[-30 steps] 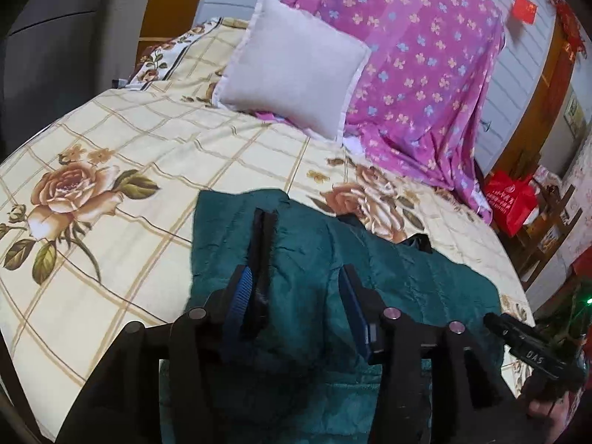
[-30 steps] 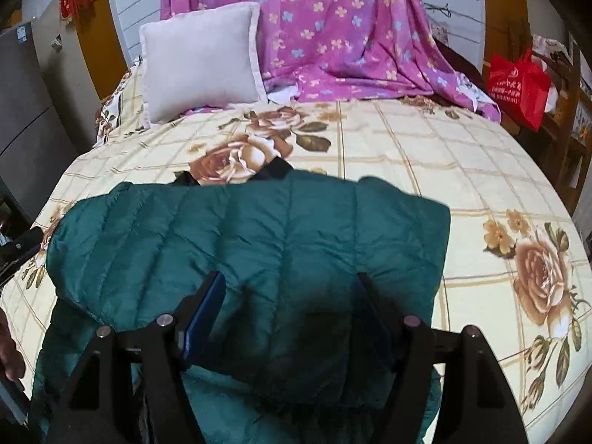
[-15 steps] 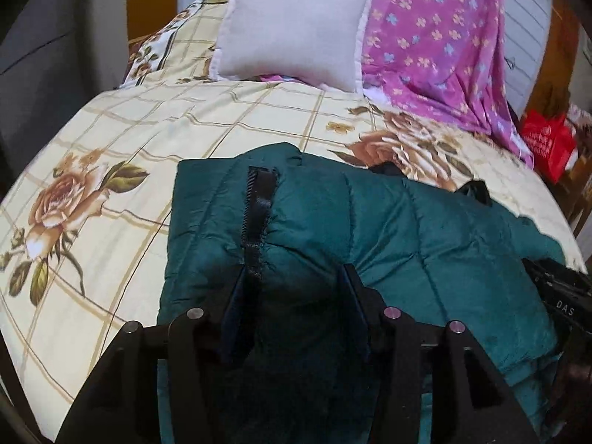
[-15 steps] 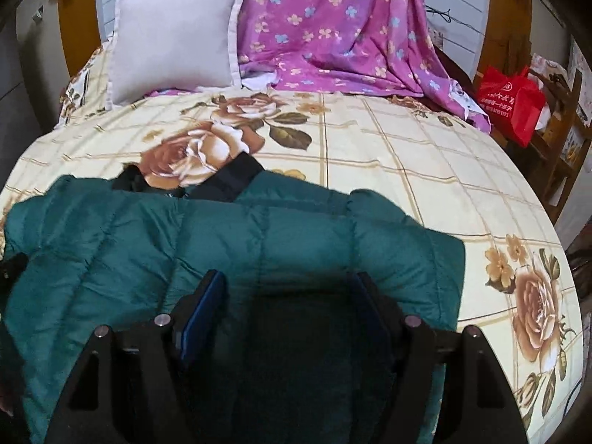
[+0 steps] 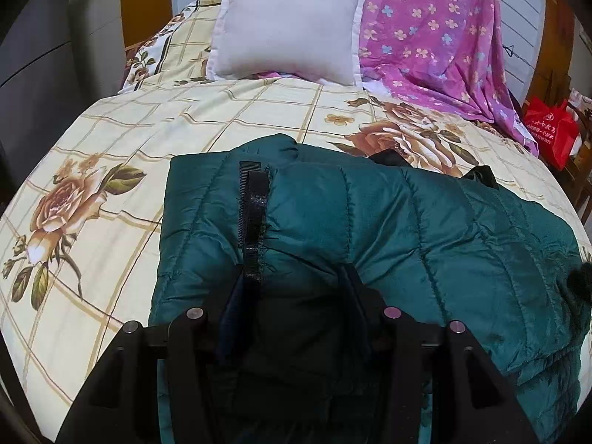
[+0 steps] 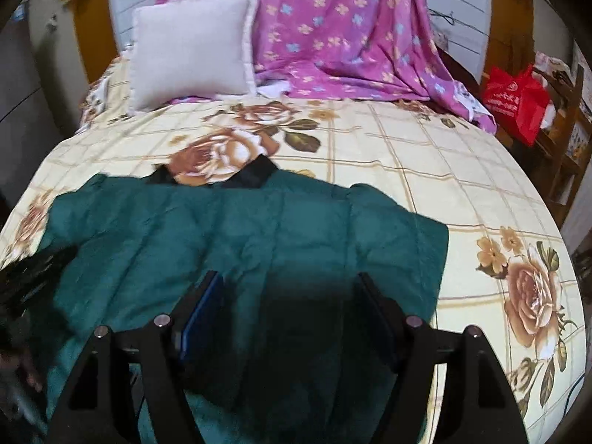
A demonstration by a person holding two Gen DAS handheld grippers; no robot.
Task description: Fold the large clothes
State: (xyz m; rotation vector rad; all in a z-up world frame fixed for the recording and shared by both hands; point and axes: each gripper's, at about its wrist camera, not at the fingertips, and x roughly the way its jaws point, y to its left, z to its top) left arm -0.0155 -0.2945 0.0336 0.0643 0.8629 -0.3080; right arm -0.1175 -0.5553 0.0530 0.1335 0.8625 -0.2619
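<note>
The folded-over half of the teal quilted jacket (image 5: 388,222) now lies lower and flatter on the bed (image 5: 111,140) than one second ago. In the left wrist view the bundle then stood raised in the lower centre of the frame; it now spreads from centre to right edge, with the black zipper strip (image 5: 251,218) running down the upper layer near the left edge of the garment. The left gripper (image 5: 292,285) has come down with it. Its jaws stand at a narrow setting with a thick roll of padded fabric bunched between them; the pads press on that roll.

The right gripper (image 6: 292,296) sits over the same jacket (image 6: 240,229) in the lower centre of its view. Its jaws stand wide, with fabric between them. Dark shadow hides the pads, so contact cannot be confirmed.

Judgement: one lengthwise fold is laid down, and release and smoothing are due next. The black collar (image 6: 255,174) protrudes at the upper edge, so the fold is not yet compact.

Surface: a cream sheet with a tan grid and rose print. A white pillow (image 5: 288,26) stands at the upper centre. A pink floral cloth (image 5: 436,26) drapes at the upper right. A red bag (image 5: 551,129) sits beyond the right edge of the bed.
</note>
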